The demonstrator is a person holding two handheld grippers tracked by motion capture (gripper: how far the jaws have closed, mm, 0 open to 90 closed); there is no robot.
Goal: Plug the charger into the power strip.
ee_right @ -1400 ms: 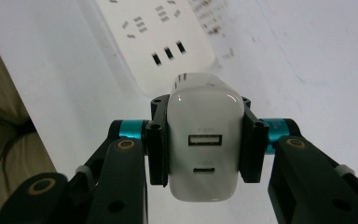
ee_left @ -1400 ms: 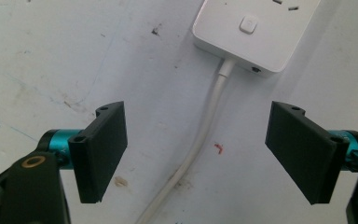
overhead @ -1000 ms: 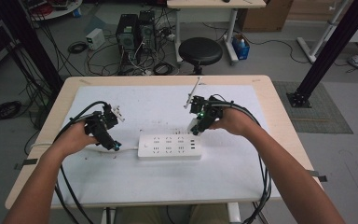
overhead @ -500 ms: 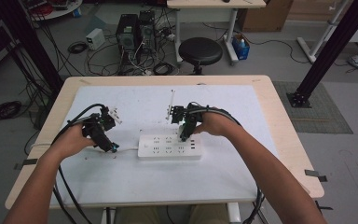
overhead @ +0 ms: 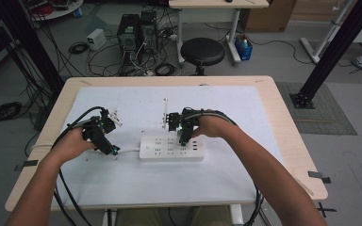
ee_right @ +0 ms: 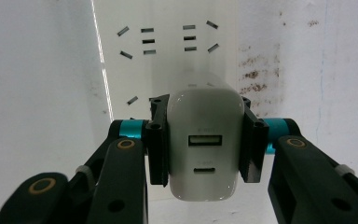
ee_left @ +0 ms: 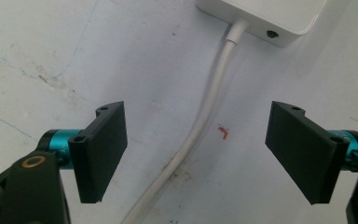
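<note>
Your high view looks forward and down from above your side of the table point(overhead: 283, 117). Each gripper view rides close — the left faces down at the white cable point(ee_left: 200, 126) leaving the power strip point(overhead: 171, 148), the right along the strip's sockets. All three share that strip.

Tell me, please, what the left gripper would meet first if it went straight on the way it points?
Probably the white cord on the table, which runs between the open jaws of the left gripper up to the power strip; depth is hard to judge.
</note>
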